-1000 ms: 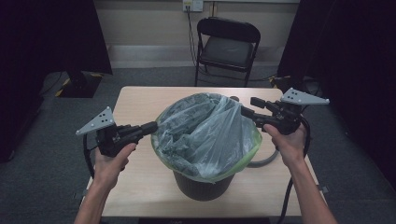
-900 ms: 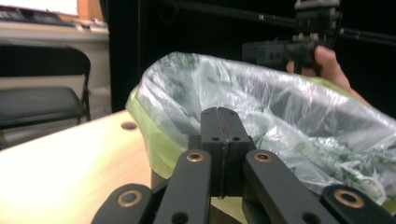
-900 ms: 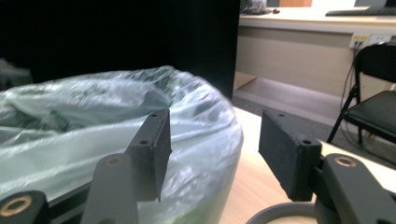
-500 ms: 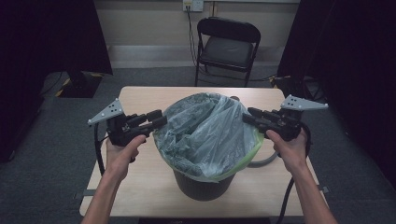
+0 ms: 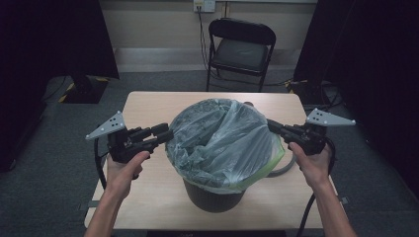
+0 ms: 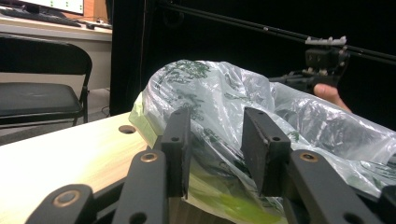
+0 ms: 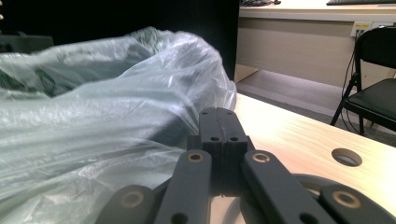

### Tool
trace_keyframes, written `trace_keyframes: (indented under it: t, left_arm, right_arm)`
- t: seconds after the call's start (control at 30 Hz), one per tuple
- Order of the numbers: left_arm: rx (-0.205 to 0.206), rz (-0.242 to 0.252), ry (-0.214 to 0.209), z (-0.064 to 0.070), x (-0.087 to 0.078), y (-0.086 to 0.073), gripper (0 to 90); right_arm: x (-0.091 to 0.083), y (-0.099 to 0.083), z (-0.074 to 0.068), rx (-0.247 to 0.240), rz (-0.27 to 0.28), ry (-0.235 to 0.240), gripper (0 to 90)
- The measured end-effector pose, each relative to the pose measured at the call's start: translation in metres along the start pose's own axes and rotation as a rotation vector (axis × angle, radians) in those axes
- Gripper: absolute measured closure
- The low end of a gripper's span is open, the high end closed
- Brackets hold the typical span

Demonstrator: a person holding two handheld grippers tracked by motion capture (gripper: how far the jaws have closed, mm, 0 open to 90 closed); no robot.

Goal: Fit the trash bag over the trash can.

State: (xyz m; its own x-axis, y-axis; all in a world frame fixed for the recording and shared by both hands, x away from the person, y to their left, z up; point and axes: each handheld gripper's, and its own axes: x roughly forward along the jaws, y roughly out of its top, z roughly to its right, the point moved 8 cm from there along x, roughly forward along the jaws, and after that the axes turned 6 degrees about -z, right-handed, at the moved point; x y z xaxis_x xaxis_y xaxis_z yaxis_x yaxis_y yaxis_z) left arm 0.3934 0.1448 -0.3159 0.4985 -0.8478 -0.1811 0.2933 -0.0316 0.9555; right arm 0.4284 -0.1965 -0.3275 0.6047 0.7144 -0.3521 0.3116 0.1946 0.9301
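A black bin [image 5: 212, 197] stands mid-table, lined with a translucent green-printed plastic bag [image 5: 222, 143] that puffs up over its rim. My left gripper [image 5: 165, 132] is at the bag's left edge. In the left gripper view it [image 6: 215, 128] is open, with the bag [image 6: 210, 88] just beyond its fingers. My right gripper [image 5: 271, 124] is at the bag's right edge. In the right gripper view its jaws [image 7: 223, 114] are pressed together where the bag's film [image 7: 116, 93] runs into them, so they look shut on that edge.
The wooden table [image 5: 148, 106] has a small round hole [image 7: 346, 157] near the right side. A grey ring [image 5: 289, 168] lies on it beside the bin's right. A black folding chair [image 5: 242, 49] stands behind the table. Dark curtains hang at both sides.
My left gripper has moved right, from clear of the bin up to the bag's left edge. The right gripper has shifted slightly outward at the right edge.
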Motion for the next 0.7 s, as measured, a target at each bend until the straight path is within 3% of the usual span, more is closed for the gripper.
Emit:
trace_keyframes:
  t: [0.33, 0.4, 0.43, 0.5, 0.7]
  left_arm:
    - [-0.005, 0.008, 0.010, -0.003, 0.007, 0.003, 58.5]
    - [-0.003, 0.004, 0.011, -0.003, 0.008, 0.003, 58.0]
    - [-0.003, 0.004, 0.011, -0.003, 0.008, 0.004, 57.3]
    - [-0.002, -0.001, 0.013, -0.004, 0.009, 0.004, 57.5]
    - [-0.003, -0.010, 0.014, -0.009, 0.015, 0.005, 57.1]
  right_arm:
    - [0.026, -0.046, 0.010, 0.006, -0.090, -0.021, 90.0]
    - [0.027, -0.044, 0.012, 0.013, -0.076, -0.026, 89.7]
    - [0.023, -0.037, 0.014, 0.023, -0.051, -0.039, 74.2]
    - [0.020, -0.033, 0.016, 0.026, -0.039, -0.053, 73.3]
    - [-0.005, -0.001, 0.022, 0.023, 0.037, -0.091, 61.5]
